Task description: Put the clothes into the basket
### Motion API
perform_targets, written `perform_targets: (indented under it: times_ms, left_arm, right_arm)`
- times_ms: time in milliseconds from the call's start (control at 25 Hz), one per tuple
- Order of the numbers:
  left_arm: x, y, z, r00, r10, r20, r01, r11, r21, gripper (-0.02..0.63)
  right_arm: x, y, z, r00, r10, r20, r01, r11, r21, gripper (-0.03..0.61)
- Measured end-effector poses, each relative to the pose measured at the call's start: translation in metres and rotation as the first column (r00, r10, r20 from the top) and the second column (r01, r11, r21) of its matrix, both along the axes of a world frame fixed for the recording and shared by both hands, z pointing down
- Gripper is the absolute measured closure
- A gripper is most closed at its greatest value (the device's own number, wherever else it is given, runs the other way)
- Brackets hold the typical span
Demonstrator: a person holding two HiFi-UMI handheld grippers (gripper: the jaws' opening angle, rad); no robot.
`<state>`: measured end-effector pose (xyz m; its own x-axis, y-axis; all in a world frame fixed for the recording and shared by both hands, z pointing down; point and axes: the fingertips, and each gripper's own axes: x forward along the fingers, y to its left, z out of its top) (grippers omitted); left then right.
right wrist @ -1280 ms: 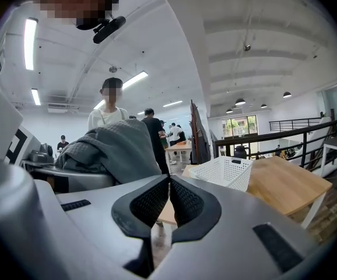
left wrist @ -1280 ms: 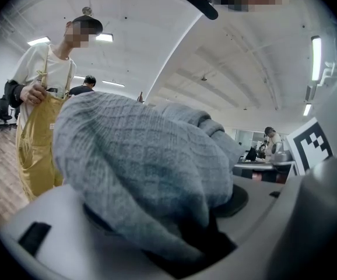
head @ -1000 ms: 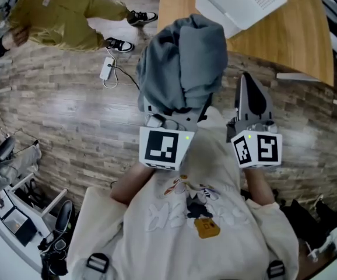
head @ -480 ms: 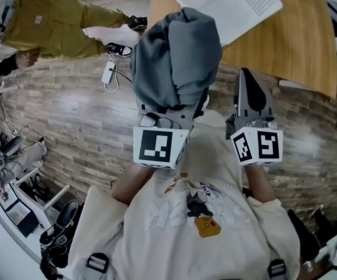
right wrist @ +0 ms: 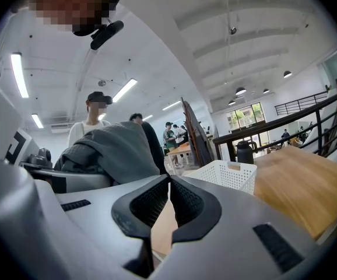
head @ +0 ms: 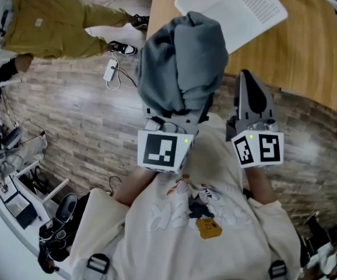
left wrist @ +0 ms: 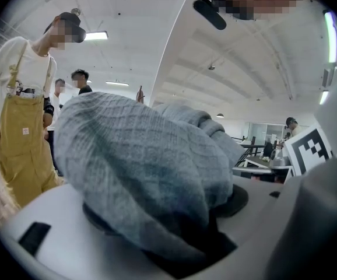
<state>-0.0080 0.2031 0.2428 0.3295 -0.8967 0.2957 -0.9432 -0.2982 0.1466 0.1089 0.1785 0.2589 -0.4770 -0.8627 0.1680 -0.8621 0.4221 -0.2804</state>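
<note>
Left claw (head: 171, 120) was grasping a grey knit sweater (head: 183, 63): its jaws stood wide, with bunched cloth filling the gap between them. The left gripper view showed the knit (left wrist: 145, 162) heaped over both jaws and blocking most of the scene ahead. The sweater rose from the claw in a tall bundle, folded over on itself at the top, clear of the floor (head: 69, 115). Right claw (head: 247, 80) was just beside the left one, pointing the same way, clenched and empty; in its own view the pads (right wrist: 157, 203) met at the tips with nothing between them. The white basket (head: 232, 10) sat on the wooden surface (head: 297, 45), ahead of both claws and past the top of the sweater bundle. From the right claw it lay ahead and a little to the right (right wrist: 227, 174), with the sweater (right wrist: 110, 150) to that claw's left. The sweater was not in the basket. A person in mustard overalls (head: 46, 19) stood well off to the left of the left claw, and a white power strip (head: 109, 69) lay on the floor between that person and the claw.
</note>
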Motion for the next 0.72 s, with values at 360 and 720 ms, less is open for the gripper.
perform_targets:
  times_ms: [360,720]
  left_arm:
    - [-0.001,-0.058,-0.017,0.998,0.054,-0.015,-0.053,0.998,0.019,0.272]
    - [-0.005,-0.12,-0.002,0.981,0.194,-0.024,-0.194,0.981,-0.005,0.272]
  right_arm:
    - [-0.019,-0.052,-0.01,0.998,-0.051,-0.034,0.051,0.999,-0.021,0.552]
    - [-0.035,-0.118,-0.009,0.998,0.023,-0.06,-0.023,1.0,-0.01,0.552]
